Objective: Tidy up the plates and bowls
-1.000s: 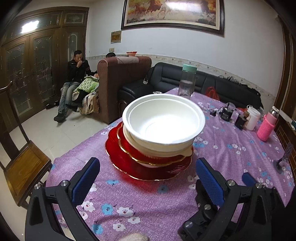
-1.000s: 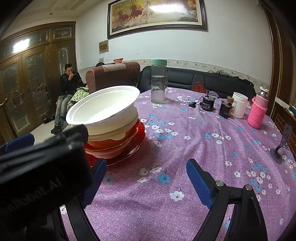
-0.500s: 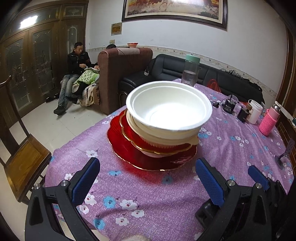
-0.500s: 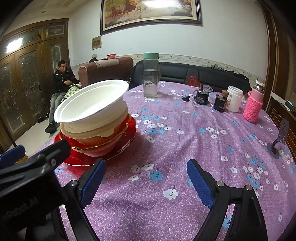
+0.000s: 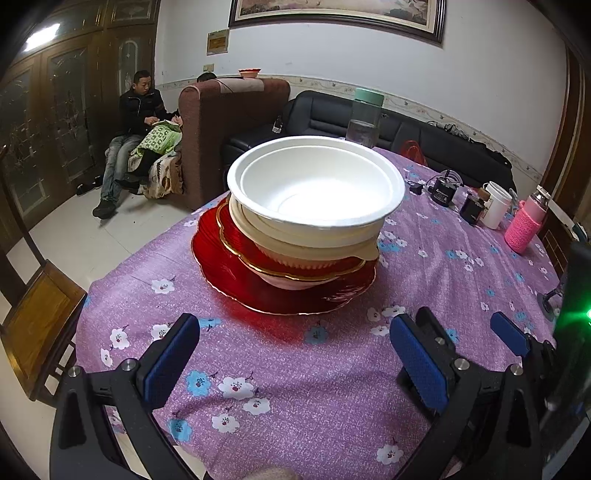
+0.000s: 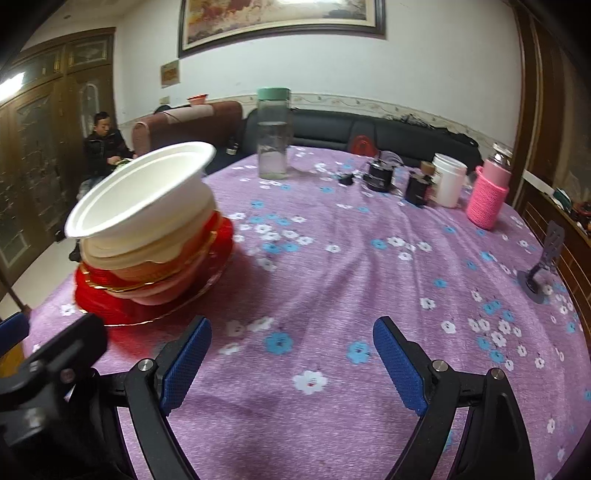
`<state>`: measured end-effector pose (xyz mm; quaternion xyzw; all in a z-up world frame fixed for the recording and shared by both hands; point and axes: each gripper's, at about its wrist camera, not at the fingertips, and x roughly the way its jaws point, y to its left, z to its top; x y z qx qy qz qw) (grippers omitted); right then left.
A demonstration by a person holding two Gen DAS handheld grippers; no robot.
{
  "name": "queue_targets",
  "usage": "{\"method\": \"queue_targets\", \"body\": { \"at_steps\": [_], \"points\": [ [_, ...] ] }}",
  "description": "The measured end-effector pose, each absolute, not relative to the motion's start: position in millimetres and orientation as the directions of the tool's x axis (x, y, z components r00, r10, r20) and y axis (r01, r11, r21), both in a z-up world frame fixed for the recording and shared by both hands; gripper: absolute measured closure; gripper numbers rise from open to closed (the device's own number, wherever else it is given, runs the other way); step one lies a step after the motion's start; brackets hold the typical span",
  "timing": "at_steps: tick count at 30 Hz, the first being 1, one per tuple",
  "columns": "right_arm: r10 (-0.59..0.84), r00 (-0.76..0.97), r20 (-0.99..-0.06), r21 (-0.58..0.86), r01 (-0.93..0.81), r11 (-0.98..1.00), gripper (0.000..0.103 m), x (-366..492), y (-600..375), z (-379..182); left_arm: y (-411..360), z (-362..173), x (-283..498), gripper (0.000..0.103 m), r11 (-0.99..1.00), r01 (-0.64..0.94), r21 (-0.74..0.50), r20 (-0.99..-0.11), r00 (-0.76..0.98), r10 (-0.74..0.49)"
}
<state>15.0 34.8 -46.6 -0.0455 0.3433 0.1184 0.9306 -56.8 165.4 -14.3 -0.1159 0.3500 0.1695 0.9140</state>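
Both the left hand-held gripper [image 5: 295,354] and right hand-held gripper [image 6: 291,354] were spread wide, empty, near the stack of bowls [image 5: 314,192] on red plates [image 5: 236,280] on the worktop [image 5: 332,387].

A home living-and-dining room. Ahead of the claws a round table [image 5: 295,387] wears a purple flowered cloth; beyond it stand a black leather sofa [image 5: 406,129] and a brown armchair [image 5: 221,122]. A framed painting [image 6: 280,18] hangs above, carved wooden doors [image 5: 55,110] far left, where a person [image 5: 133,122] sits.
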Motion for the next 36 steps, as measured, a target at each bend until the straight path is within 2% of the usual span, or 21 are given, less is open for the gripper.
{"method": "queue_targets", "body": {
  "at_steps": [6, 36],
  "points": [
    [0.188, 0.715, -0.673, 0.022, -0.234, 0.972, 0.011, 21, 28, -52, 165, -14, -57, 0.000, 0.914, -0.395, -0.093, -0.680, 0.696, 0.232],
    [0.290, 0.708, -0.644, 0.009, -0.373, 0.928, 0.011, 6, 66, -53, 193, -17, -49, 0.000, 0.888, -0.443, -0.123, -0.704, 0.670, 0.237]
  ]
}}
